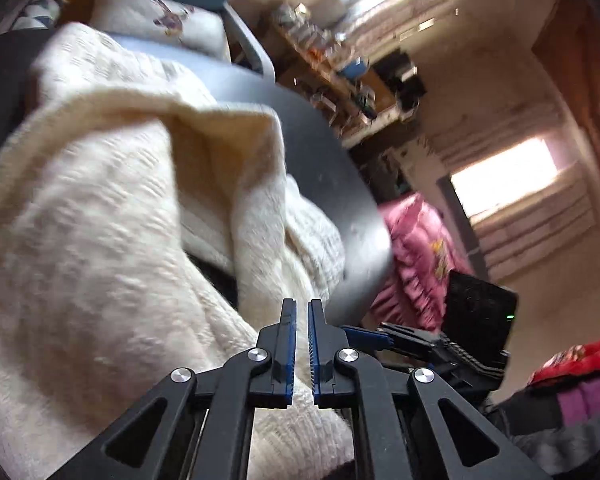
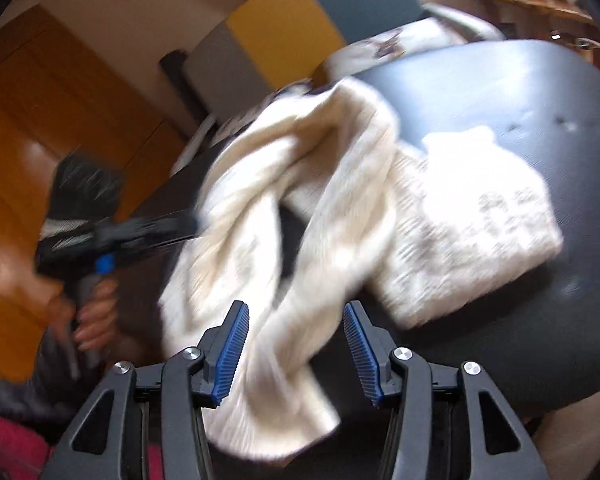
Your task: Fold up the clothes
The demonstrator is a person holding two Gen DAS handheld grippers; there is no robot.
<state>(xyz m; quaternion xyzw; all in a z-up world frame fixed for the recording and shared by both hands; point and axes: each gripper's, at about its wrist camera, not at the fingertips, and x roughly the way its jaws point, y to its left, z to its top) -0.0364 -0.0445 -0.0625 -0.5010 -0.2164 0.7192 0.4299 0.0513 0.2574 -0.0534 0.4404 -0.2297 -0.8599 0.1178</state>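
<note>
The cream knit garment [image 2: 332, 208], a heavy textured sweater or throw as far as I can tell, lies bunched across the round black table [image 2: 520, 92] in a cluttered room, one part flat on the tabletop at the right of the right wrist view, the rest twisted into a thick rope that drapes off the near edge toward my right gripper. Behind the table stands a chair [image 2: 300, 24] with a yellow and teal back, a cushion on its seat. An orange wooden wardrobe [image 2: 40, 128] fills the left wall, and a pink quilt [image 1: 416, 256] sits beyond the table in the left wrist view, below a bright window [image 1: 504, 172].

My left gripper [image 1: 302, 312] points up and along the table's edge, tilted so the room leans. Its blue-padded jaws are nearly together with a thin slit between them; knit shows behind and below the fingers, but I cannot tell whether any of it is pinched. In the right wrist view that same tool reaches in from the left, blurred, its tip at the garment's left edge, gripped by the person's left hand [image 2: 94, 312] around the grey handle, fingers curled.

My right gripper [image 2: 296, 348] is held low at the near rim, jaws spread wide and holding nothing; the hanging twist of knit passes between the blue pads [image 2: 234, 354] without a firm bite.
</note>
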